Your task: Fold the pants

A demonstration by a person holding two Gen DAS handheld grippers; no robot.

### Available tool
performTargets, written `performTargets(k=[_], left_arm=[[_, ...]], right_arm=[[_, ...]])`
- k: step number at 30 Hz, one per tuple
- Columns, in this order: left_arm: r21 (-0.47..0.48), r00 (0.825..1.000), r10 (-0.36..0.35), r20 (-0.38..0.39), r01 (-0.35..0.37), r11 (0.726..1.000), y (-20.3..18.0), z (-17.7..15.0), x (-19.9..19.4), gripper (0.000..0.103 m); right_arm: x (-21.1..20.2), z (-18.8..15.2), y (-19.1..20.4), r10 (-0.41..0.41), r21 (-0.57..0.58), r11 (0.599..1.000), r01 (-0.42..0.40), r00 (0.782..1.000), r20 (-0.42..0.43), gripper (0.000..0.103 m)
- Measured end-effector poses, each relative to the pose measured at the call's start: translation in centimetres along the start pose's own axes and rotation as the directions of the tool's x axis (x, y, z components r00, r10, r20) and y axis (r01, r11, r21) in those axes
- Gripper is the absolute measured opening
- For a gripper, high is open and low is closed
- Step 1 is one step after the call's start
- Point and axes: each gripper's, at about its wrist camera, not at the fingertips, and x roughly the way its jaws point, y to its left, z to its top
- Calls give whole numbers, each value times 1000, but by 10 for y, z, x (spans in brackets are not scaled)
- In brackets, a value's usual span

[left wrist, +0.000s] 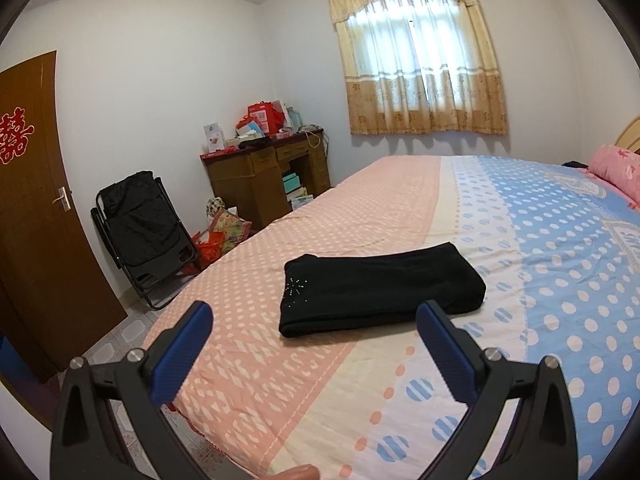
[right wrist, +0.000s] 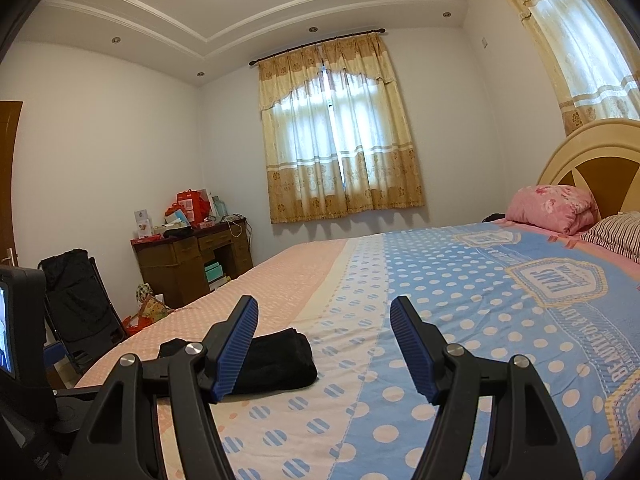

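Observation:
Black pants [left wrist: 380, 290], folded into a compact rectangle with a small rhinestone star on one corner, lie flat on the bed [left wrist: 304, 380]. My left gripper [left wrist: 316, 316] hovers just in front of them, open, blue pads wide apart and empty. In the right wrist view the pants [right wrist: 276, 362] lie to the left, partly hidden behind the left finger. My right gripper [right wrist: 324, 312] is open above the blue dotted sheet [right wrist: 460, 320], holding nothing.
A pink pillow [right wrist: 554, 208] and a striped pillow [right wrist: 616, 236] lie by the headboard at right. Beyond the bed's left edge stand a black folding chair [left wrist: 144, 232] and a cluttered wooden desk [left wrist: 268, 176]. A brown door [left wrist: 32, 208] is at far left.

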Motion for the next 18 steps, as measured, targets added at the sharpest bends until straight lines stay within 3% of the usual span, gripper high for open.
performTargets(k=[18], left_arm=[[-17,1000,-10,-8,10,1000,11,4,3,103]], right_arm=[[1,-3,-3,-4,0,1000,4,1000,4,70]])
